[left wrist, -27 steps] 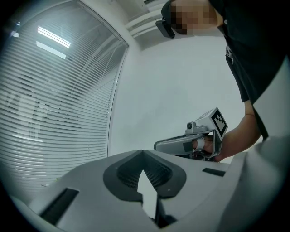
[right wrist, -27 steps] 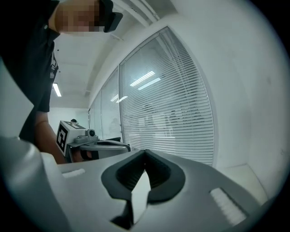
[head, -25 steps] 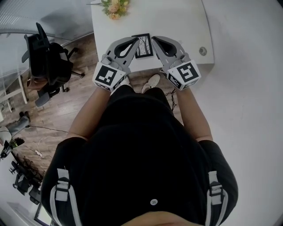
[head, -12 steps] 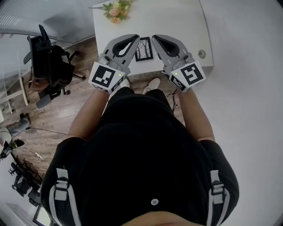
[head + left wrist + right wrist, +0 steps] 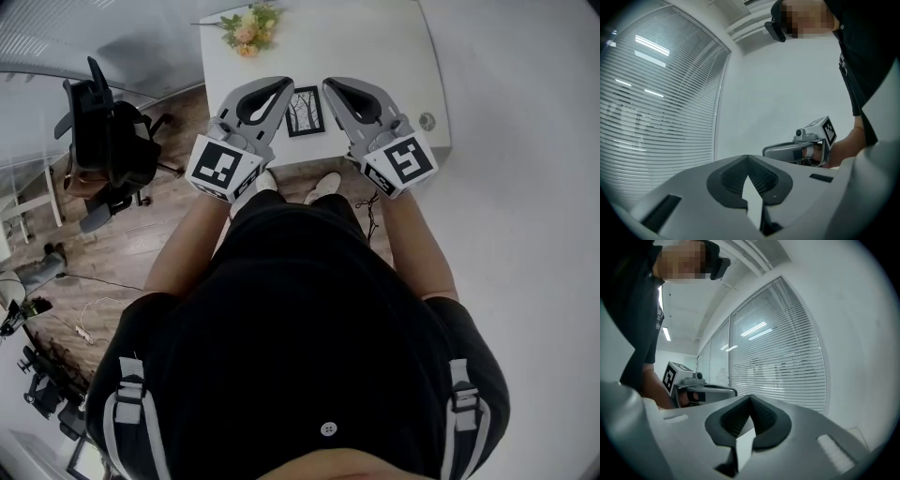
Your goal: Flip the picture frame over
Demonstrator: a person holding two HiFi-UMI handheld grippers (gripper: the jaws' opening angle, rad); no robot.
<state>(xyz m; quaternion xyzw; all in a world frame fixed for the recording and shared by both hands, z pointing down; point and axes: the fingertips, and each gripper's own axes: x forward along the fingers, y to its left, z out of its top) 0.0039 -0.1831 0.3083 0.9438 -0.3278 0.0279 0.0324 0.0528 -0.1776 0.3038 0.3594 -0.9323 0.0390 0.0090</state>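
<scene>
white table [image 5: 375,56]: picture frame [image 5: 305,111] face-up | left claw [image 5: 285,86]: together, empty | right claw [image 5: 329,86]: together, empty

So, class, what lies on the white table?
A picture frame, print up, flowers at the far edge, a round grommet. The left gripper and right gripper cover the tabletop beside the frame.

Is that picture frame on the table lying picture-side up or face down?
Picture-side up: the picture frame lies flat, its tree image showing.
</scene>
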